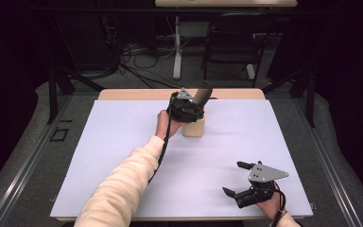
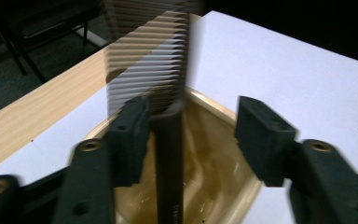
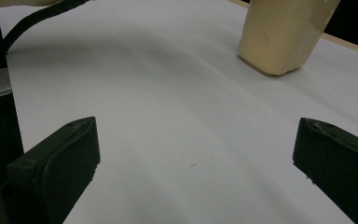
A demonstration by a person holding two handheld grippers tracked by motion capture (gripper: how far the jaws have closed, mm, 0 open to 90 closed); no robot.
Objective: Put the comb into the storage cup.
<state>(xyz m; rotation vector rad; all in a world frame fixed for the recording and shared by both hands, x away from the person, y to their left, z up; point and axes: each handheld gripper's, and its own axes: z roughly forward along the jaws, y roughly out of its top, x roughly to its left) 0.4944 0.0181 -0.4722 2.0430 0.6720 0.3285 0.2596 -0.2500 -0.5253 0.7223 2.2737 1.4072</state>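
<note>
Cream cup (image 2: pixel 223 186) contains a black comb (image 2: pixel 170 154); both hand-held grippers (image 2: pixel 191 135) released.

1. From my seat, the white table sheet (image 1: pixel 123 156) is evenly lit from above; the surroundings fall dark.
2. The black comb (image 2: pixel 161 79) smears with motion blur.
3. Shadows are soft.

Dim room, lit desk

A wooden desk (image 1: pixel 123 94) is covered by a white sheet (image 1: pixel 123 156). Behind it, a black chair (image 1: pixel 231 42), a white table leg (image 1: pixel 177 47) and tangled cables (image 1: pixel 137 52) are seen on grey floor (image 1: pixel 28 156); the surroundings are left dark.
</note>
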